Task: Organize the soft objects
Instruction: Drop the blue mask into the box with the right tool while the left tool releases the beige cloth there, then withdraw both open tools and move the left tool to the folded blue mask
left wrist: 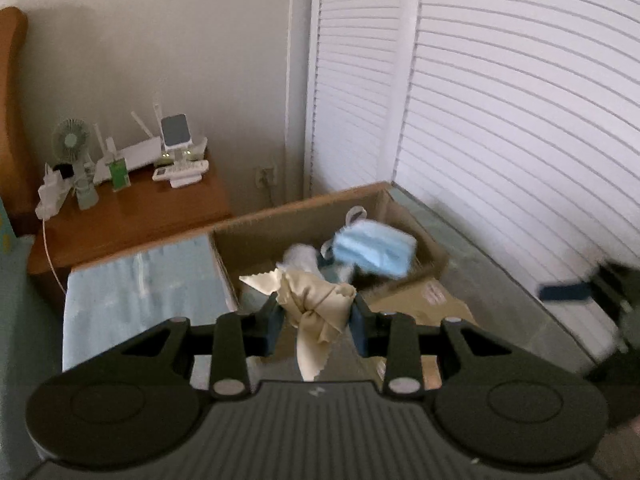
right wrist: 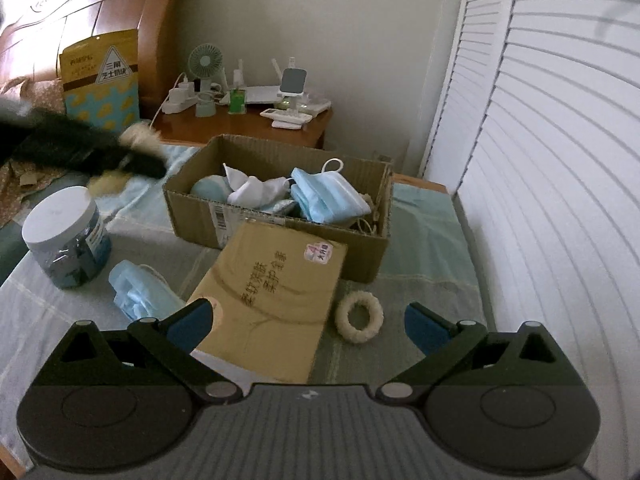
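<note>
My left gripper (left wrist: 316,316) is shut on a crumpled beige cloth (left wrist: 316,304) and holds it above the near side of an open cardboard box (left wrist: 296,212). The box (right wrist: 200,204) holds a blue face mask (left wrist: 374,250), white fabric (left wrist: 300,258) and other soft items; the mask (right wrist: 328,196) shows in the right wrist view too. My right gripper (right wrist: 308,322) is wide open and empty above the bed, over the box's flap (right wrist: 276,300). A cream fuzzy ring (right wrist: 359,318) lies between its fingers. A blue mask pack (right wrist: 136,292) lies at the left fingertip (right wrist: 192,320).
A white-lidded jar (right wrist: 66,236) stands on the bed at left. A dark furry thing (right wrist: 80,148) lies blurred beyond it. A wooden nightstand (right wrist: 248,124) with a fan, router and chargers stands behind the box. White louvered doors (right wrist: 540,160) run along the right. A yellow bag (right wrist: 100,80) leans on the headboard.
</note>
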Demonstrator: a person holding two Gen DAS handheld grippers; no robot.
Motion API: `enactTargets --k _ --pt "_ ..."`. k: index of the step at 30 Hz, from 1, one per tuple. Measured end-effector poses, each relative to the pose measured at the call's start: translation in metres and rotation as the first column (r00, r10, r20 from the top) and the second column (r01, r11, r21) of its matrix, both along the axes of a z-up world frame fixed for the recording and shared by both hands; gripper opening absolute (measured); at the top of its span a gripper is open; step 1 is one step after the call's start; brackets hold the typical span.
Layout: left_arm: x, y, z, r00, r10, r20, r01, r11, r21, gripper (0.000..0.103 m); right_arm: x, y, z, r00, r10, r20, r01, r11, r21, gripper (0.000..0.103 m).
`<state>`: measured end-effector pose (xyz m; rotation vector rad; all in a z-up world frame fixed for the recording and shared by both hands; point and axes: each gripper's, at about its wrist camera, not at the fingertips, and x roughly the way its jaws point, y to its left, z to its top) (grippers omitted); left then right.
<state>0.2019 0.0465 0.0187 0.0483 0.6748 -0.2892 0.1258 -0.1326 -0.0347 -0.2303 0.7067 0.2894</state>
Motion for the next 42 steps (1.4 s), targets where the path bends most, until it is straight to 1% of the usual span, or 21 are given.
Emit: enactTargets --k 6,12,13,14,15,16,17,18,21,25,28,35,37,38,42 --pt "0.049 -0.003 0.005 1.0 0.018 -0.01 -0.018 1.0 -0.009 0.034 -0.009 -0.008 0.003 1.0 -0.007 0.018 0.006 1.0 0.015 0.103" --pt "0.092 -0.009 -0.003 0.997 0.062 -0.036 -0.061 0.998 0.027 0.034 -0.013 -0.017 0.001 1.0 0.005 0.027 -0.006 1.0 0.022 0.103" --pt "0.097 -0.009 -0.005 0.997 0.067 -0.042 -0.066 0.997 0.027 0.036 -0.013 -0.018 0.001 1.0 0.005 0.026 -0.005 1.0 0.022 0.103" --pt "0.102 -0.009 -0.007 0.996 0.079 -0.049 -0.077 0.997 0.031 0.045 -0.013 -0.019 0.001 1.0 0.001 0.028 -0.002 1.0 0.022 0.103" --pt "0.105 -0.01 -0.009 0.994 0.097 -0.047 -0.095 0.994 0.046 0.065 -0.013 -0.02 0.001 1.0 -0.002 0.03 0.002 1.0 0.024 0.103" --pt "0.107 -0.011 -0.011 0.993 0.114 -0.035 -0.112 0.992 0.062 0.076 -0.013 -0.021 0.001 1.0 -0.005 0.031 0.004 1.0 0.028 0.103" --pt "0.107 -0.013 -0.011 0.991 0.134 -0.014 -0.133 0.988 0.076 0.091 -0.013 -0.023 0.001 0.999 -0.008 0.031 0.007 0.999 0.032 0.103" --pt "0.107 -0.013 -0.012 0.99 0.143 -0.005 -0.142 0.987 0.075 0.091 -0.013 -0.024 0.001 0.999 -0.013 0.032 0.011 0.999 0.035 0.103" --pt "0.105 -0.01 -0.01 0.989 0.146 -0.019 -0.145 0.988 0.045 0.091 -0.013 -0.027 0.001 0.999 -0.019 0.032 0.018 0.999 0.038 0.103" --pt "0.097 -0.009 -0.008 0.989 0.145 -0.017 -0.144 0.989 0.039 0.092 -0.014 -0.03 0.001 0.999 -0.026 0.032 0.024 0.999 0.042 0.103" --pt "0.085 -0.009 -0.005 0.991 0.137 -0.012 -0.136 0.99 0.037 0.094 -0.016 -0.031 0.001 0.999 -0.027 0.032 0.026 0.999 0.043 0.103" --pt "0.047 -0.01 0.003 0.992 0.122 0.014 -0.123 0.992 0.038 0.095 -0.022 -0.032 0.002 0.999 -0.033 0.034 0.031 0.998 0.046 0.103" --pt "0.035 -0.009 0.005 0.992 0.123 0.023 -0.123 0.992 0.032 0.096 -0.025 -0.033 0.002 0.999 -0.037 0.037 0.035 0.998 0.045 0.103" --pt "0.028 -0.009 0.005 0.992 0.122 0.028 -0.122 0.992 0.026 0.099 -0.026 -0.033 0.002 0.999 -0.037 0.037 0.035 0.998 0.047 0.103" --pt "0.004 -0.013 0.002 0.992 0.118 0.038 -0.119 0.992 0.031 0.099 -0.031 -0.034 0.002 0.998 -0.042 0.039 0.04 0.998 0.053 0.103"
